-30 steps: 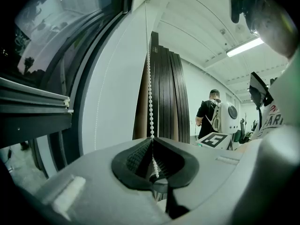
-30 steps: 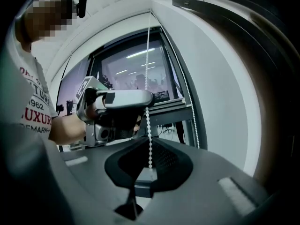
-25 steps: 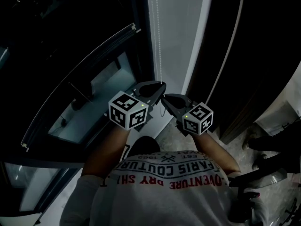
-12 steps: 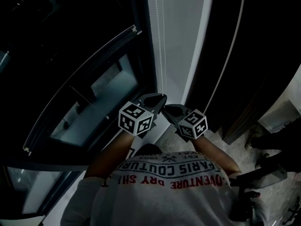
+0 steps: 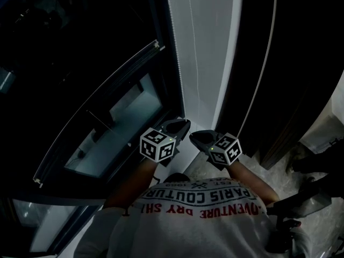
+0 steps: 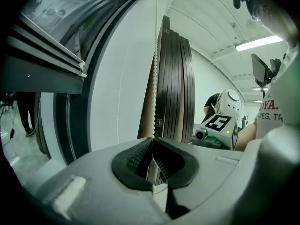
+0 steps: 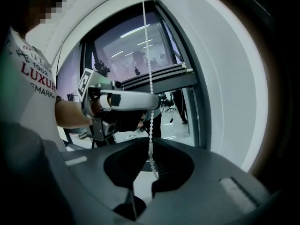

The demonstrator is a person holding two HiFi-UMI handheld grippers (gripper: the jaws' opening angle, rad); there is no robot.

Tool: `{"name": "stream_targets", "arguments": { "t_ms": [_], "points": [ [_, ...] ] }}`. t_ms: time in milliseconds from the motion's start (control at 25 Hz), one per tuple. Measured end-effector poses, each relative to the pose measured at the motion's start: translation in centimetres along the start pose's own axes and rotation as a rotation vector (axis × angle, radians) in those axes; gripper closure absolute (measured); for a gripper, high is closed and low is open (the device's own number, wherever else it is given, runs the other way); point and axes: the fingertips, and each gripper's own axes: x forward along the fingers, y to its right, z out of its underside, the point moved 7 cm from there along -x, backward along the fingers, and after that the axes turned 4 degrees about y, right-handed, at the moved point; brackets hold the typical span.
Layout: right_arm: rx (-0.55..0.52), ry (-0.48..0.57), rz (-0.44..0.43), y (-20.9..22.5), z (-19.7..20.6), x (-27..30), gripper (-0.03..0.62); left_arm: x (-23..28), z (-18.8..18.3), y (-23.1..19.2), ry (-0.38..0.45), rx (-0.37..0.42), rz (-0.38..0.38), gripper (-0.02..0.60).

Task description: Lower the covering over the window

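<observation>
The chain [image 6: 155, 55] hangs plumb, its long axis vertical, just in front of a white panel [image 5: 207, 47] beside the window [image 5: 115, 120]. My left gripper [image 6: 153, 142] is clamped tight on it: the ribbed pads meet, and the beads rise straight out of the seam between them. My right gripper [image 7: 151, 157] is pinched nearly closed on a beaded strand too, which runs down between its pads into the jaw hollow.

Only the left gripper view shows the stack of dark slats [image 6: 176, 78] standing on edge right of the chain, with my right gripper's cube beyond them. Only the right gripper view shows my left gripper's pale body lying across the chain above my right jaws, against the window glass. The head view alone shows both grippers side by side, tips close together, above my shirt [image 5: 199, 208].

In the head view the chain is a faint dotted line that fades before it reaches the jaws. Its top is cut off in every view, and below my left pads the gripper body hides it. I cannot tell whether both grippers hold the same strand.
</observation>
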Motion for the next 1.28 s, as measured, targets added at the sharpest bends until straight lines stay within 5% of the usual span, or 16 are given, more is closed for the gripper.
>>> {"name": "stream_targets", "arguments": {
  "t_ms": [120,560,720,840,1280],
  "points": [
    [-0.055,0.021,-0.019,0.3,-2.9,-1.1,0.500,-0.4,-0.1,-0.7,0.012,-0.010,-0.009,0.571],
    [-0.222,0.328,-0.122,-1.9,-19.6,-1.7,0.484,-1.0,0.0,0.4,0.010,0.009,0.025,0.571],
    [-0.282,0.315,-0.114,-2.6,-21.3,-0.7,0.491,-1.1,0.0,0.9,0.009,0.016,0.041,0.571],
    [-0.255,0.333,-0.090,-2.4,-21.6,-0.6,0.563,-1.1,0.0,0.7,0.018,0.009,0.042,0.571],
    [-0.180,0.381,-0.057,-1.1,-21.1,-1.9,0.574,-0.3,0.1,0.4,0.052,0.000,0.060,0.571]
  ]
}}
